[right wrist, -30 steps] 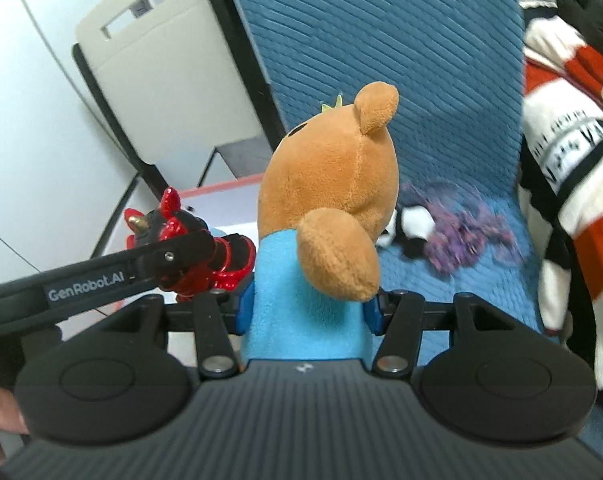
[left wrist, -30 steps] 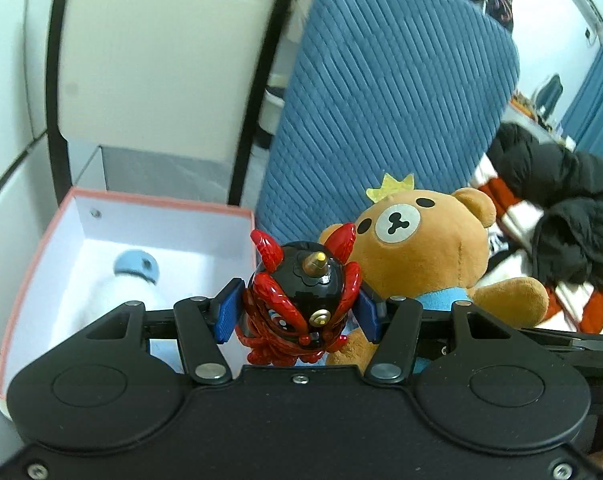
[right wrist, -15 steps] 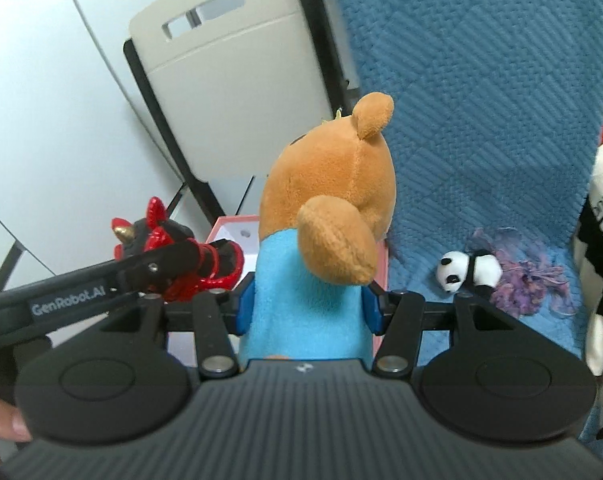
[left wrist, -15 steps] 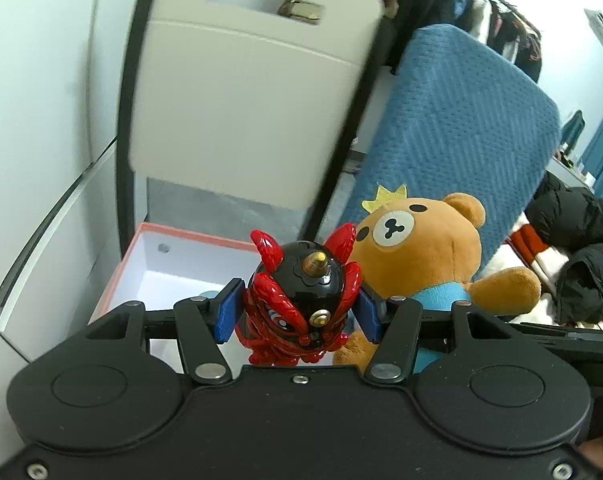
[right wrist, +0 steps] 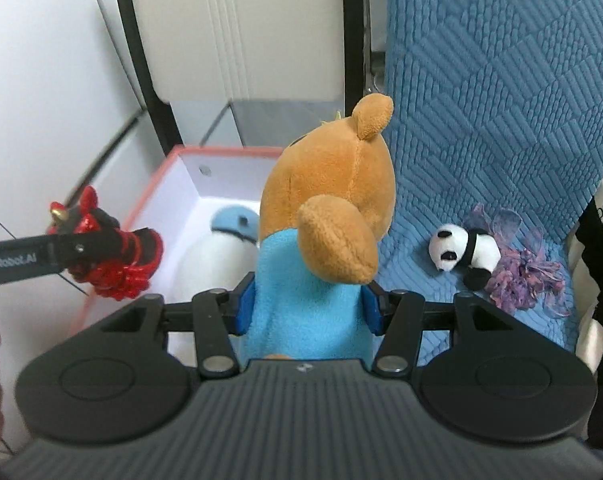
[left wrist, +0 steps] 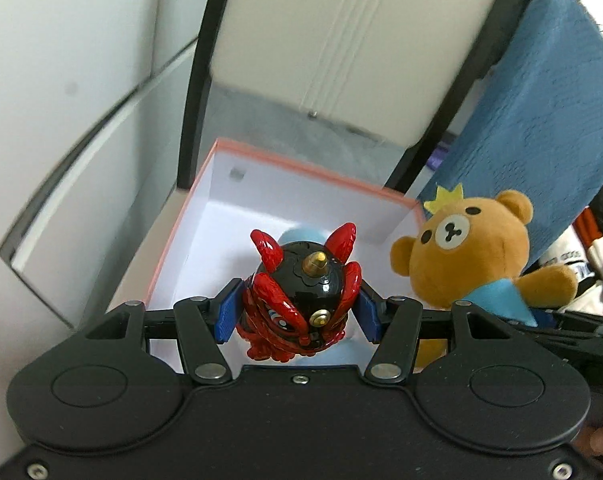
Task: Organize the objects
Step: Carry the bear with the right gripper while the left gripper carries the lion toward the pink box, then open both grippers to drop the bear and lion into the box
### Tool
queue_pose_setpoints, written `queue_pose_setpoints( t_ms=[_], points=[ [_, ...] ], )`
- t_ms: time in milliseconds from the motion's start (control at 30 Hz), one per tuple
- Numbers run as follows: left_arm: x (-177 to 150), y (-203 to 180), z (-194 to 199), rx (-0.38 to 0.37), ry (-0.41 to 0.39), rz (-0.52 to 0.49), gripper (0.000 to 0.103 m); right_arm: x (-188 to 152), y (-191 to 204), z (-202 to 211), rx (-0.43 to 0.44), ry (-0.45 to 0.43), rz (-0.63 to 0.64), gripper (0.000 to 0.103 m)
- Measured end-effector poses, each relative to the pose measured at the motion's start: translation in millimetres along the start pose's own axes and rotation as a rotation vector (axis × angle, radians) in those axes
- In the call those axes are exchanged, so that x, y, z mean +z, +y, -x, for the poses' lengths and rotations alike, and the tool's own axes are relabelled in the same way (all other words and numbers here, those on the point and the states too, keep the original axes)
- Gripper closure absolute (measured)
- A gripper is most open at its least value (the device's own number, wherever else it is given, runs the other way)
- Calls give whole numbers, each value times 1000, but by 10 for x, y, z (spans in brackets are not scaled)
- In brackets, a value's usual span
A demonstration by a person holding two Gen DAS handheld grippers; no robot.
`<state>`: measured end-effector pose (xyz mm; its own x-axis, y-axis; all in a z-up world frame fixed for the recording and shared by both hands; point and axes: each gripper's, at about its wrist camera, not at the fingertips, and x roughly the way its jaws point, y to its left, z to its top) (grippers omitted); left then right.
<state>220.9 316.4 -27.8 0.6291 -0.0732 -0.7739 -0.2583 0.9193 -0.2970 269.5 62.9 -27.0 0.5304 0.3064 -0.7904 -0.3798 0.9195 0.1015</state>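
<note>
Tongs first: left gripper (left wrist: 297, 312) clamped on one red-and-black horned figure (left wrist: 301, 304), held above the pink-rimmed white box (left wrist: 313, 168). Right gripper (right wrist: 307, 308) clamped on one brown bear plush (right wrist: 325, 216), beside the box. Inside it, one white plush with blue cap (right wrist: 221, 248). On blue cushion (right wrist: 501, 100): one panda (right wrist: 463, 252), touching a purple tuft (right wrist: 525, 272).

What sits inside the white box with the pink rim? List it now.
Inside the white box with the pink rim lies one white plush toy with a pale blue head. Its lower body and the box floor near the camera are hidden behind the right gripper and the brown teddy bear.
</note>
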Motion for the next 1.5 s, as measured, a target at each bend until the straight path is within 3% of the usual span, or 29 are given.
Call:
queue_pose_setpoints(
  t_ms=[233, 567, 667, 767, 1033, 1500],
  points=[
    [-273, 202, -373, 14, 105, 22, 48, -103, 91, -371, -43, 55, 54, 47],
    [-341, 300, -459, -4, 129, 50, 47, -169, 226, -574, -54, 88, 101, 44],
    [-367, 322, -413, 12, 135, 51, 44, -177, 202, -579, -33, 103, 81, 38],
    [-375, 335, -385, 28, 133, 61, 32, -160, 156, -538, 16, 108, 32, 14],
    [-303, 199, -99, 15, 80, 36, 30, -26, 84, -135, 65, 26, -19, 15],
    [-372, -480, 756, -71, -46, -53, 28, -52, -53, 982, 139, -168, -40, 15]
  ],
)
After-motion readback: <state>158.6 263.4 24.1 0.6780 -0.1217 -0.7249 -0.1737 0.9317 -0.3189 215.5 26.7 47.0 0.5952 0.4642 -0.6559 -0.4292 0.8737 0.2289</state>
